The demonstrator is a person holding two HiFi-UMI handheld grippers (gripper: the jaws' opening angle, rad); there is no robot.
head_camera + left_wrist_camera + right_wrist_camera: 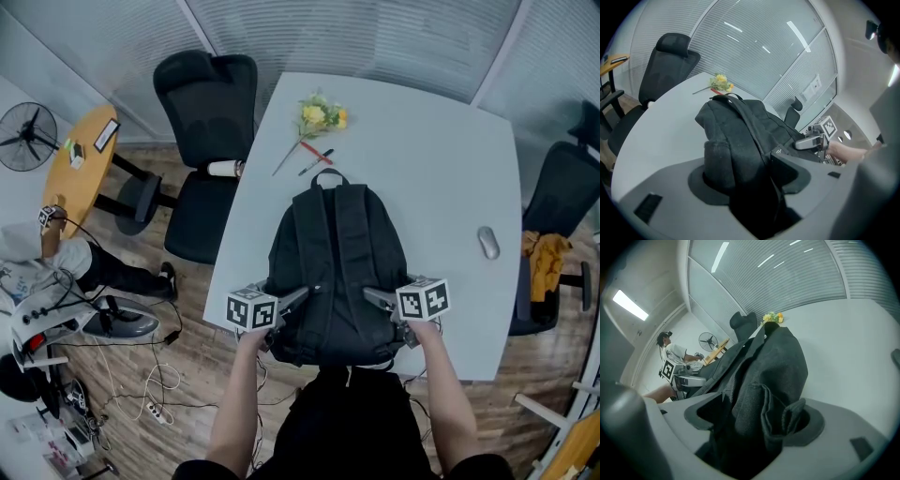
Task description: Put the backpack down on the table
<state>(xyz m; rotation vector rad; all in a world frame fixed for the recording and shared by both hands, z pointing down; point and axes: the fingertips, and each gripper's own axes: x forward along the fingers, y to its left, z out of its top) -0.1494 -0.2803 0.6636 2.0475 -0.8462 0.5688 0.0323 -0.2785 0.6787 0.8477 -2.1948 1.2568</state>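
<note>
A black backpack (337, 272) lies flat on the white table (422, 159), straps up and top handle pointing away from me. Its bottom end reaches the near table edge. My left gripper (298, 298) is at its near left corner and my right gripper (373, 298) at its near right corner. In the left gripper view the left gripper's (745, 180) jaws stand wide with a fold of backpack (736, 126) fabric loose between them. In the right gripper view the right gripper (754, 420) is likewise spread, with bunched backpack (773, 366) fabric lying slack in the gap.
Yellow flowers (321, 116) and pens (314, 159) lie beyond the backpack, a grey mouse (487, 243) to its right. A black office chair (206, 112) stands left of the table, another chair (562, 206) at the right. A round wooden table (80, 164) and a fan (28, 136) stand far left.
</note>
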